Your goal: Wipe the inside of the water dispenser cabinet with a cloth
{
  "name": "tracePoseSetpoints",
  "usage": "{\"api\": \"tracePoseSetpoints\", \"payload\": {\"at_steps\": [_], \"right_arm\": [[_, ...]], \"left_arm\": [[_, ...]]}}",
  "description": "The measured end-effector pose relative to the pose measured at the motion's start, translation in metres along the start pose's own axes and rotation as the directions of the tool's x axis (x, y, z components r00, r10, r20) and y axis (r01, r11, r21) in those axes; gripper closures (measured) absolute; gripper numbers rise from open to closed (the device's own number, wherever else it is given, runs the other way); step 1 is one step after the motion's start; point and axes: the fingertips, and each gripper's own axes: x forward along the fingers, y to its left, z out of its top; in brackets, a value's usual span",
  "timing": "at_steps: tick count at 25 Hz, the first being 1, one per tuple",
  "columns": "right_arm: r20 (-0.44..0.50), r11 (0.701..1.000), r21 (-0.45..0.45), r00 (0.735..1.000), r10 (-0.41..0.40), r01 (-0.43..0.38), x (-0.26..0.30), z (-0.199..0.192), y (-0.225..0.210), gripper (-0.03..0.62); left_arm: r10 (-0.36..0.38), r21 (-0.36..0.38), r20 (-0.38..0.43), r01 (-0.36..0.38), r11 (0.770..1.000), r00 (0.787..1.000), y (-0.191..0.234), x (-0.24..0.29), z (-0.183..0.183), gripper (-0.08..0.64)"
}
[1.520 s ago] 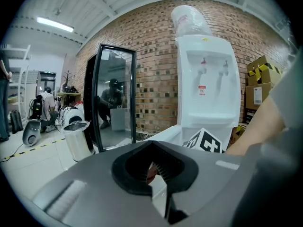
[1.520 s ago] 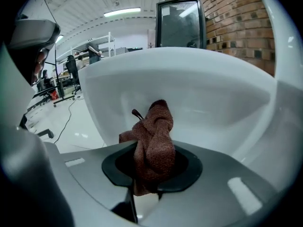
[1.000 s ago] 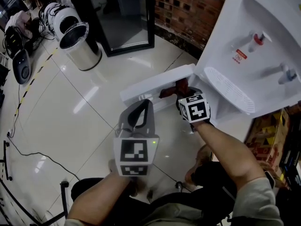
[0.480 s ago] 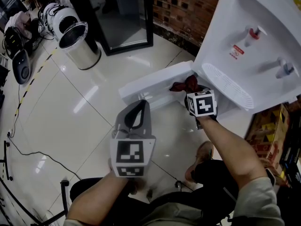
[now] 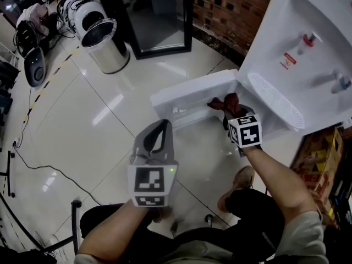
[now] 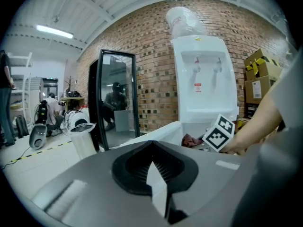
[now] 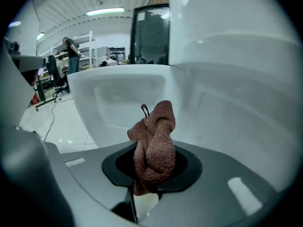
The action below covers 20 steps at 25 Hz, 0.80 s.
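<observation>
The cloth (image 7: pixel 154 145), a reddish-brown bunch, is clamped in the right gripper (image 7: pixel 147 176). It stands up out of the jaws, its long axis along the gripper's own line and its free end towards the white wall ahead. In the head view the cloth (image 5: pixel 226 103) is at the foot of the dispenser (image 5: pixel 308 48), just below the drip tray (image 5: pixel 272 100) and close beside the hinge end of the open door (image 5: pixel 187 100). It therefore lies between the right gripper (image 5: pixel 232 114) and the cabinet, so my judgement is that the coming wipe calls for a push forward and in. The cabinet's opening is hidden under the drip tray in that view, and no view shows whether anything is inside it. In the right gripper view the door's recessed inner face (image 7: pixel 118 93) looks bare. The left gripper (image 5: pixel 158 138) is well out from the dispenser, on the door's outer side and above the floor (image 5: pixel 99 125). Its jaws are together with nothing between them, as the left gripper view (image 6: pixel 154 174) shows, so the right hand is much the nearer to the work. Far from the dispenser, past the door, a steel bin (image 5: pixel 107 43) stands open, and I cannot tell what it holds.
</observation>
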Motion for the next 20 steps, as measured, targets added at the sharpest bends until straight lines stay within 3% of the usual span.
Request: {"api": "tracePoseSetpoints", "payload": {"at_steps": [4, 8, 11, 15, 20], "right_arm": [[0.093, 0.98, -0.124, 0.982, 0.167, -0.155, -0.014, 0.018, 0.073, 0.485], [0.154, 0.924, -0.223, 0.925, 0.349, -0.311, -0.023, 0.041, 0.153, 0.484], [0.144, 0.873, -0.284, 0.883, 0.447, -0.396, -0.022, 0.044, 0.2, 0.485], [0.068, 0.839, -0.291, 0.865, 0.498, -0.46, -0.003, 0.026, 0.234, 0.484], [-0.006, 0.822, -0.311, 0.866, 0.5, -0.477, 0.027, 0.01, 0.25, 0.483]], "left_arm": [[0.087, 0.0, 0.01, -0.087, 0.996, 0.996, 0.031, -0.014, -0.013, 0.56], [0.144, -0.031, -0.022, -0.144, 0.989, 0.989, 0.046, -0.014, -0.037, 0.56], [0.13, -0.012, -0.06, -0.131, 0.991, 0.99, 0.045, -0.009, -0.052, 0.56], [0.112, 0.002, -0.098, -0.112, 0.994, 0.989, 0.046, -0.003, -0.065, 0.56], [0.09, -0.042, -0.122, -0.095, 0.995, 0.988, 0.042, 0.002, -0.065, 0.56]]}}
